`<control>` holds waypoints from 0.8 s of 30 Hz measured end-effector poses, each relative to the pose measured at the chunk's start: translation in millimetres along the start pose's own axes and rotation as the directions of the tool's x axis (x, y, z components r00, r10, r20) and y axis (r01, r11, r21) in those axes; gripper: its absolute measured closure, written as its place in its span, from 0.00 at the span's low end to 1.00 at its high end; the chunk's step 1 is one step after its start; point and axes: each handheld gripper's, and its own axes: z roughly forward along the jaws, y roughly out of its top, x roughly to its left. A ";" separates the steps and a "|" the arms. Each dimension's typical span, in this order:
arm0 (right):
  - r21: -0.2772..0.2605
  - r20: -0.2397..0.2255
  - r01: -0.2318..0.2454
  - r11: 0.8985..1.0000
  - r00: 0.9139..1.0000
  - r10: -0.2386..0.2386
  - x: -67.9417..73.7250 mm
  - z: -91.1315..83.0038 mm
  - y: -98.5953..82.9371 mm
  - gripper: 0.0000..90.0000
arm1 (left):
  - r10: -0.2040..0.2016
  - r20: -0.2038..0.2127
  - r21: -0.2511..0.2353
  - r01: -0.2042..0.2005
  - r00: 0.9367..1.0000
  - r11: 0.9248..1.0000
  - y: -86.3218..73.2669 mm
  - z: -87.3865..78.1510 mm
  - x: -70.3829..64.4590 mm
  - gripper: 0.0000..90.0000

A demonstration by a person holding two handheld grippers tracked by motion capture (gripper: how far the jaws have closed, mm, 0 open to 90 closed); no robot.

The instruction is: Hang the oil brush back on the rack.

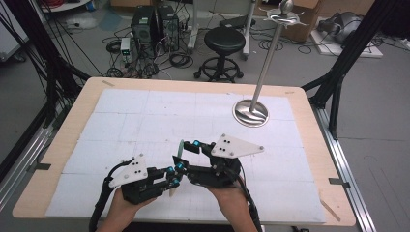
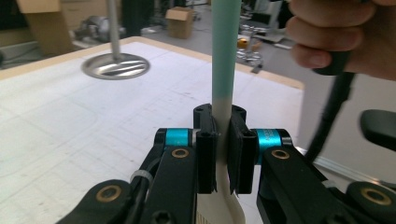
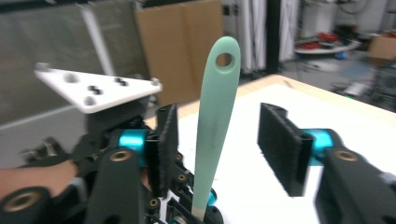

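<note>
Spatula (image 1: pixel 180 147) between grippers, stand (image 1: pixel 250 113) behind.

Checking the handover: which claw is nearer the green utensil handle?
Left. The left claw is shut on the green utensil handle, gripping its pale lower end. The right claw is open, its jaws on either side of the handle without touching.

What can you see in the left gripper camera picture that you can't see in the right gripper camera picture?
Left gripper view alone: the left gripper pinching the green spatula low on its handle, plus the metal stand's round base. Right gripper view alone: the hole at the handle's tip, standing between the right gripper's open jaws. Both: the spatula and the white table cover.
</note>
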 end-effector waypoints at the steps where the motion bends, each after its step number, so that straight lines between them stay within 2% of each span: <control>1: -0.002 0.015 0.001 1.000 1.000 -0.001 1.1 0.8 0.1 0.61 | 0.002 -0.017 0.005 -0.002 1.000 1.000 0.6 1.0 -0.8 0.92; 6: 0.007 0.072 -0.019 1.000 0.997 0.019 3.8 2.4 1.1 0.79 | 0.009 -0.052 0.015 -0.008 0.999 1.000 4.3 5.7 -3.4 0.92; 9: -0.002 0.072 -0.041 0.999 0.997 0.041 2.5 0.7 1.8 0.83 | 0.004 -0.043 0.008 -0.004 0.999 1.000 5.0 6.4 -3.4 0.92; 11: -0.010 0.047 -0.047 0.999 0.998 0.047 1.9 -0.4 1.9 0.84 | 0.012 -0.040 0.001 -0.012 0.999 1.000 5.5 5.5 -4.0 0.92; 12: -0.013 0.032 -0.052 0.999 0.998 0.052 1.5 -1.0 2.1 0.85 | 0.009 -0.026 -0.006 -0.009 1.000 1.000 5.6 4.7 -3.3 0.91; 14: -0.020 -0.001 -0.038 0.999 0.999 0.038 0.7 -2.6 2.9 0.85 | -0.016 0.026 -0.019 0.016 1.000 1.000 6.5 2.5 -0.5 0.84; 16: -0.024 -0.043 -0.032 0.999 0.999 0.031 -1.2 -5.6 3.6 0.85 | -0.032 0.084 -0.038 0.036 0.996 0.999 7.5 -0.1 1.7 0.77; 17: -0.030 -0.062 -0.031 0.999 0.998 0.029 -2.6 -7.3 3.8 0.85 | -0.032 0.084 -0.038 0.036 0.996 0.999 7.5 -0.1 1.7 0.73; 18: -0.032 -0.084 -0.033 0.999 0.996 0.030 -4.3 -9.2 3.9 0.85 | -0.033 0.121 -0.050 0.039 0.992 0.998 8.2 -3.7 3.7 0.70; 21: -0.057 -0.172 -0.033 0.998 0.985 0.023 -9.9 -14.2 3.0 0.85 | -0.021 0.173 -0.065 0.033 0.985 0.997 7.2 -8.7 8.0 0.64; 23: -0.071 -0.241 -0.025 0.997 0.971 0.007 -14.6 -16.7 1.6 0.85 | -0.026 0.217 -0.070 0.042 0.976 0.997 6.5 -10.7 10.4 0.63; 24: -0.079 -0.265 -0.021 0.997 0.964 -0.001 -16.8 -17.5 0.8 0.85 | -0.025 0.228 -0.067 0.041 0.973 0.997 6.5 -11.4 11.2 0.62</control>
